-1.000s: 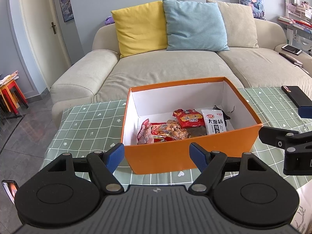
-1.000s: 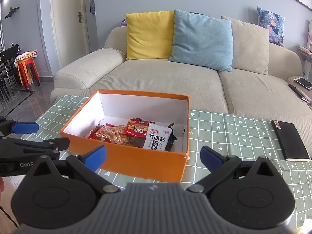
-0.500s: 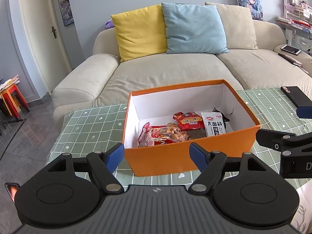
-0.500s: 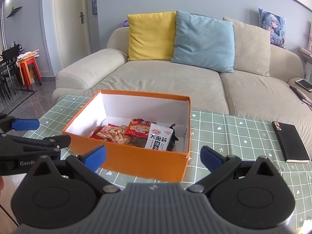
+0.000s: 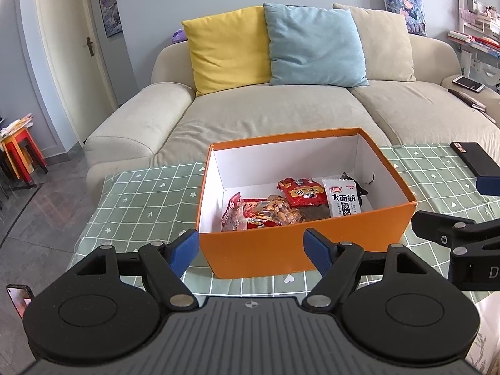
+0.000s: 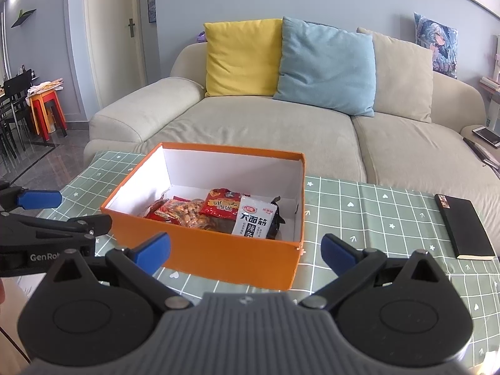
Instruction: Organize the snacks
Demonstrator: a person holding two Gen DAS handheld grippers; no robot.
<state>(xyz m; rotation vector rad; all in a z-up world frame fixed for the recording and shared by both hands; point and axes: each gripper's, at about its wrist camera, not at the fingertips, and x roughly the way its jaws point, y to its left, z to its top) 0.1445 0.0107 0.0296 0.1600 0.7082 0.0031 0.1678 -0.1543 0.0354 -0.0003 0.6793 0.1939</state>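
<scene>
A green checked tablecloth [image 5: 147, 200] covers the table in a living room, and an orange box [image 5: 300, 250] stands on it as the landmark for everything else. Nearest the camera, the left gripper [image 5: 251, 248] hangs in front of the box's near wall with its blue-tipped fingers spread wide and nothing between them. The right gripper [image 6: 245, 250] sits likewise before the box's near right corner, its fingers also well apart and empty.

Inside the box, on its white floor, lie the snacks: a clear bag of peanuts [image 5: 278, 211] toward the left, a red packet [image 5: 301, 192] just behind it, and a white packet [image 5: 343, 200] with black Chinese lettering to the right, partly covering a dark packet [image 6: 276, 223].

To the right of the box, well apart from it, a black notebook [image 6: 462, 226] lies flat on the cloth. Behind the box stands a beige sofa [image 5: 265, 115] carrying a yellow cushion [image 5: 228, 47], a blue cushion [image 5: 312, 43] and a beige cushion [image 5: 384, 43].
</scene>
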